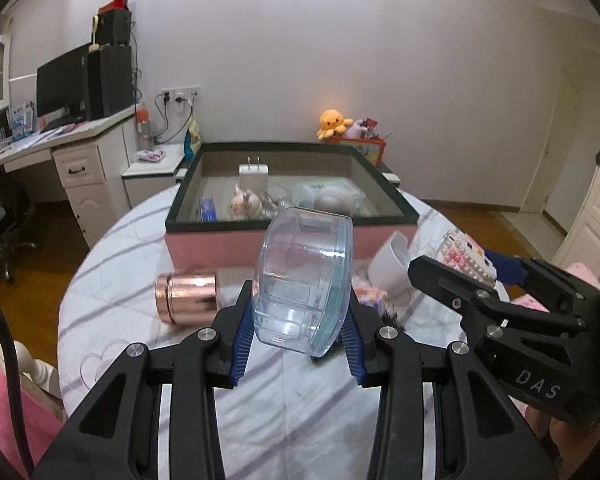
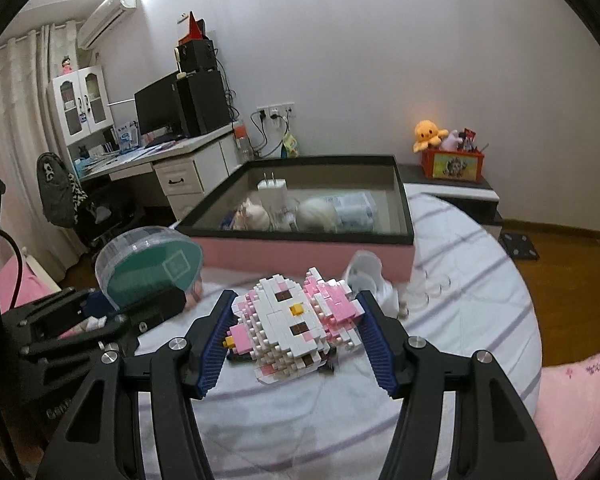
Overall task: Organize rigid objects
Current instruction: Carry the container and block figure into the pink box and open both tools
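Over on the left of the round table (image 1: 112,280), a copper tin (image 1: 188,298) is lying on its side on the striped cloth. Just beside it, the left gripper (image 1: 298,322) is clenching a clear plastic case (image 1: 304,280), its blue pads pressing on both sides, and is holding the case above the cloth in front of the pink box (image 1: 188,240). That box is sitting at the back of the table with a white charger (image 1: 253,176), a small figurine (image 1: 245,202) and other bits inside. A white cup (image 2: 366,276) is lying tipped over near the box's right corner. To the right, the right gripper (image 2: 294,320) is grasping a pink and white brick-built figure (image 2: 296,320) across its width, clear of the cloth.
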`<state>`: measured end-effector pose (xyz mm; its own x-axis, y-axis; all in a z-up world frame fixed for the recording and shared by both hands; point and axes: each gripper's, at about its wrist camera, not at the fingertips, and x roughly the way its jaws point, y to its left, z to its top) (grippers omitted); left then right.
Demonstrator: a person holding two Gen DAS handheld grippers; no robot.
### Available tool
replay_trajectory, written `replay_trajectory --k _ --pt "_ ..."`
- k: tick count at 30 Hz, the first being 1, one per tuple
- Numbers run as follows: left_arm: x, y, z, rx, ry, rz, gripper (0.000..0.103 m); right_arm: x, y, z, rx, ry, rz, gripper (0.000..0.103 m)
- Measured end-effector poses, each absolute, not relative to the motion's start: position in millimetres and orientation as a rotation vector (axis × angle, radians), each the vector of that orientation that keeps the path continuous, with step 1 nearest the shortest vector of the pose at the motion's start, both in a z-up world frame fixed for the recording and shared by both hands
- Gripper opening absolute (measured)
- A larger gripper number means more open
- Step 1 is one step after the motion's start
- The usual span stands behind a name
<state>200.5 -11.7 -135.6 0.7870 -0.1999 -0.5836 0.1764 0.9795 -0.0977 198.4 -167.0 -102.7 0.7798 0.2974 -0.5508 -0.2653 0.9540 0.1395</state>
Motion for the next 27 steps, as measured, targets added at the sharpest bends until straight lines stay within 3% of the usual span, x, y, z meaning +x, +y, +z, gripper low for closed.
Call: replay_trajectory --k 10,17,26,27 --pt "282.9 -12.9 -121.2 -0.012 0.638 -0.216 0.039 262.5 -160.9 -79.8 -0.001 0.582 0.295 0.061" --pt "353.9 -21.4 -146.6 0.012 0.743 -0.214 0.039 335.5 -165.8 -105.0 -0.016 0.686 0.260 0.062" --pt "373.5 -27.5 -173.3 0.012 0.809 -0.210 0.041 363.7 -170.6 -120.3 -0.005 0.728 0.251 0.062" --pt "372.4 -27.0 -172.7 0.012 0.803 -0.206 0.045 362.5 -172.3 -120.9 0.008 0.723 0.258 0.064"
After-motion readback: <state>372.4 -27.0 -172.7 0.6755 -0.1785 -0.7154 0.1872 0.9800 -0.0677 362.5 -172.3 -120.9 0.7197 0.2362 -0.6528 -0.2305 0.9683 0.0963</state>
